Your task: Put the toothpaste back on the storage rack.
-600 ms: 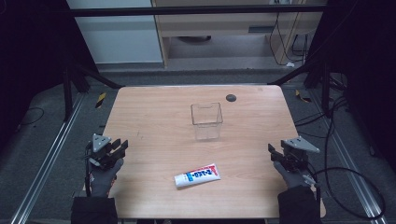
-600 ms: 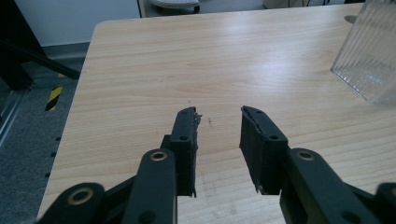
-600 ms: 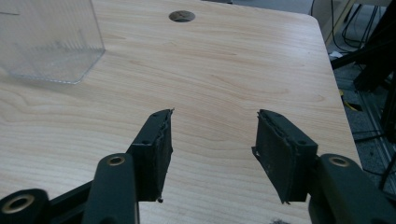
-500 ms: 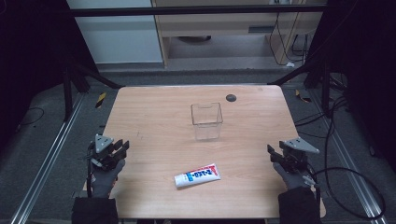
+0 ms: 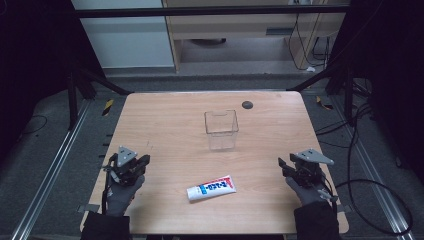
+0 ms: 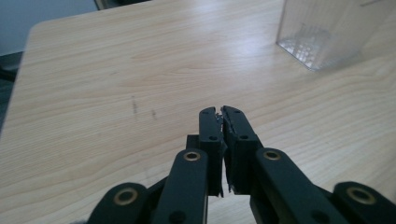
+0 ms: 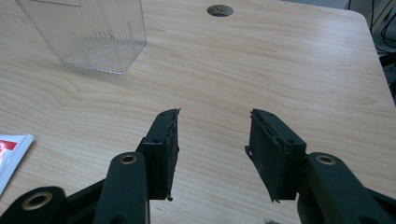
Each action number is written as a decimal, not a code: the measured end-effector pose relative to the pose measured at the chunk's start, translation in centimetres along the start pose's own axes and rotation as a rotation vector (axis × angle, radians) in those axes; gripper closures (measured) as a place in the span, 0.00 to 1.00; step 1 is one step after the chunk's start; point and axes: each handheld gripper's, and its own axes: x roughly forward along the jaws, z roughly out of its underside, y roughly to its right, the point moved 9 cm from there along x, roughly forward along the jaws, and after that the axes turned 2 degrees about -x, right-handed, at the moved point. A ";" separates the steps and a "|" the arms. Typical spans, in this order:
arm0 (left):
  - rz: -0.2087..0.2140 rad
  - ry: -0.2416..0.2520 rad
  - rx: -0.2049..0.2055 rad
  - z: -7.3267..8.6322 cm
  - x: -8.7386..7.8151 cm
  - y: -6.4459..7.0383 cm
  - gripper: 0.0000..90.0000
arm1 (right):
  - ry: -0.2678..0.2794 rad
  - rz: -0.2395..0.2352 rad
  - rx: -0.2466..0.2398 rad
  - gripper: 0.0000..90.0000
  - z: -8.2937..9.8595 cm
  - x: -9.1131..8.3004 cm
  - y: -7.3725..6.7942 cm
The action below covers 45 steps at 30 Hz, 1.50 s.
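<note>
A white toothpaste tube [image 5: 212, 187] with blue and red print lies flat near the table's front edge, between the two hands; its end shows at the left edge of the right gripper view [image 7: 10, 153]. A clear plastic box [image 5: 221, 129] stands upright at mid-table, also seen in the left gripper view [image 6: 332, 31] and right gripper view [image 7: 87, 31]. My left gripper [image 5: 141, 162] rests over the front left of the table, jaws shut on nothing [image 6: 220, 112]. My right gripper [image 5: 283, 165] is at the front right, jaws open and empty [image 7: 215, 116].
The wooden table [image 5: 165, 125] has a dark round grommet [image 5: 247, 104] near its back edge, seen too in the right gripper view [image 7: 220, 10]. Dark floor, metal rails and cables surround the table. Cabinets stand behind.
Both hands shifted only slightly; the tube and the box stayed where they were.
</note>
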 end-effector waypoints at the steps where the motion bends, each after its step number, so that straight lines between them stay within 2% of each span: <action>1: 0.010 -0.008 0.012 0.0 0.1 0.4 0.98 | 0.000 -0.001 -0.006 0.57 0.0 0.1 -0.1; 8: 0.083 -0.064 0.078 0.7 1.3 3.4 0.99 | -0.010 -0.012 -0.029 0.56 0.2 0.5 -0.8; 11: 0.108 -0.078 0.096 0.8 1.6 4.5 0.99 | -0.016 -0.016 -0.031 0.55 0.3 0.6 -1.0; 19: 0.208 -0.125 0.125 1.2 2.8 7.7 0.99 | -0.025 -0.028 -0.038 0.53 0.5 0.9 -1.6; 21: 0.248 -0.163 0.139 1.8 3.3 8.9 0.99 | -0.025 -0.028 -0.044 0.51 0.5 1.0 -1.7; 26: 0.289 -0.204 0.165 2.5 3.7 10.1 0.99 | -0.028 -0.033 -0.048 0.49 0.6 1.2 -1.9; 33: 0.321 -0.234 0.183 3.2 4.0 11.4 0.99 | -0.041 -0.039 -0.055 0.47 0.8 1.4 -2.3; 36: 0.332 -0.250 0.199 3.5 4.2 11.6 0.99 | -0.042 -0.044 -0.054 0.47 0.8 1.5 -2.3; 45: 0.358 -0.268 0.209 3.8 4.0 12.2 0.99 | -0.053 -0.067 -0.080 0.47 1.0 1.7 -3.1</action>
